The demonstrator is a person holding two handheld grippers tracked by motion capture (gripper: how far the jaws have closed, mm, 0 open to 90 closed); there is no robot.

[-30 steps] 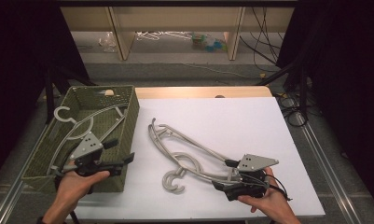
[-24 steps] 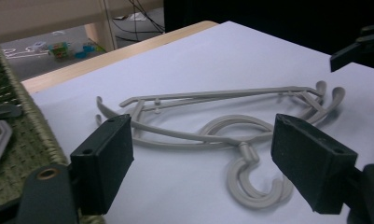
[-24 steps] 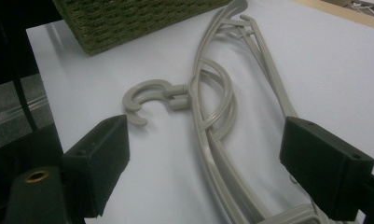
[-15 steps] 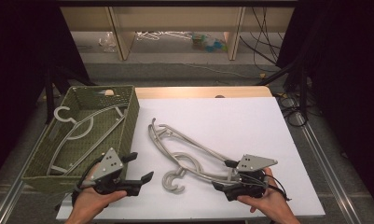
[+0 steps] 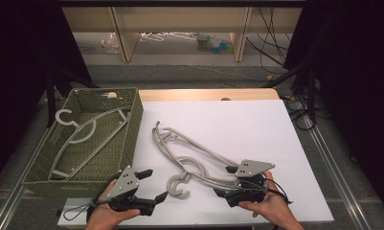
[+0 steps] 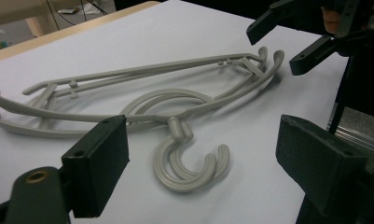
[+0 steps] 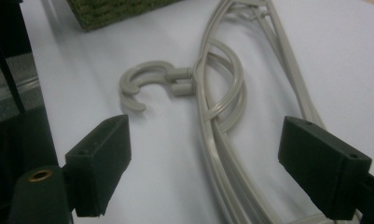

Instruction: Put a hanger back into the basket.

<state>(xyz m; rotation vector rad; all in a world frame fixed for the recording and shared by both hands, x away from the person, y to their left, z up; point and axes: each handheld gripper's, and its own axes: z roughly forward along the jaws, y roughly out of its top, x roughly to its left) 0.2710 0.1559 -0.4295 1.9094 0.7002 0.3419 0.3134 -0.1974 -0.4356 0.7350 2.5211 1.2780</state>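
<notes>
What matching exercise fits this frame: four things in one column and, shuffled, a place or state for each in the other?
Things:
1. green basket
2. single hanger
3. stacked hangers
4. left gripper

Places or states:
A. lying on the white sheet between the two grippers
B. jaws open, nothing between them
C. standing at the table's left side
D. lying inside the basket

Pairs: 1-C, 2-D, 3-A, 4-B

no readable text, no labels, no numbers anywhere
</notes>
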